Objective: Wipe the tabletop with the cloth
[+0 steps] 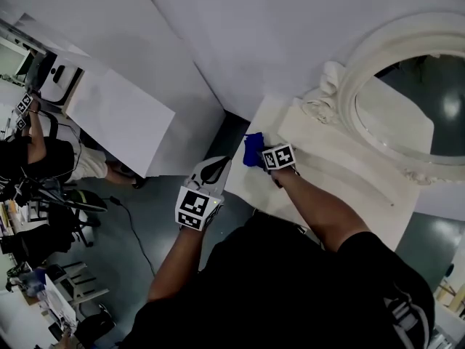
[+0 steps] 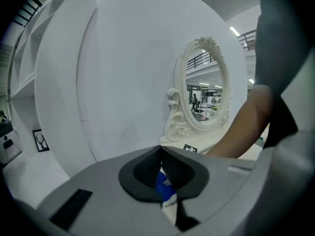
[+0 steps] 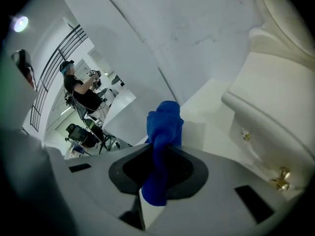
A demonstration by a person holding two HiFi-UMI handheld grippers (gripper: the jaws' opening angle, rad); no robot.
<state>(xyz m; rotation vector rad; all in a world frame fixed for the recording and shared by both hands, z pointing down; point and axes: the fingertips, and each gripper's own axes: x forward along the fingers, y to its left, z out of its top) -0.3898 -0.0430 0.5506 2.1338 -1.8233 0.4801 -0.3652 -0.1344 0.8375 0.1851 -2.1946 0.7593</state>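
Note:
A blue cloth [image 1: 253, 149] lies bunched at the near-left corner of the white tabletop [image 1: 349, 187]. My right gripper [image 1: 261, 155] is shut on it. In the right gripper view the cloth [image 3: 162, 132] runs up between the jaws and hangs out past the right gripper [image 3: 160, 154], just above the tabletop [image 3: 216, 127]. My left gripper [image 1: 219, 166] hovers off the table's left edge, over the dark floor, pointing at the cloth. The left gripper [image 2: 160, 151] has its jaws together at the tips, and a bit of the blue cloth [image 2: 165, 187] shows through the gap below them.
An oval mirror [image 1: 407, 86] in an ornate white frame stands at the back of the table, also seen as the mirror [image 2: 206, 90]. A raised drawer unit with gold knobs [image 3: 280, 176] sits right of the cloth. A white panel [image 1: 116, 115] and a seated person [image 1: 43, 158] are at the left.

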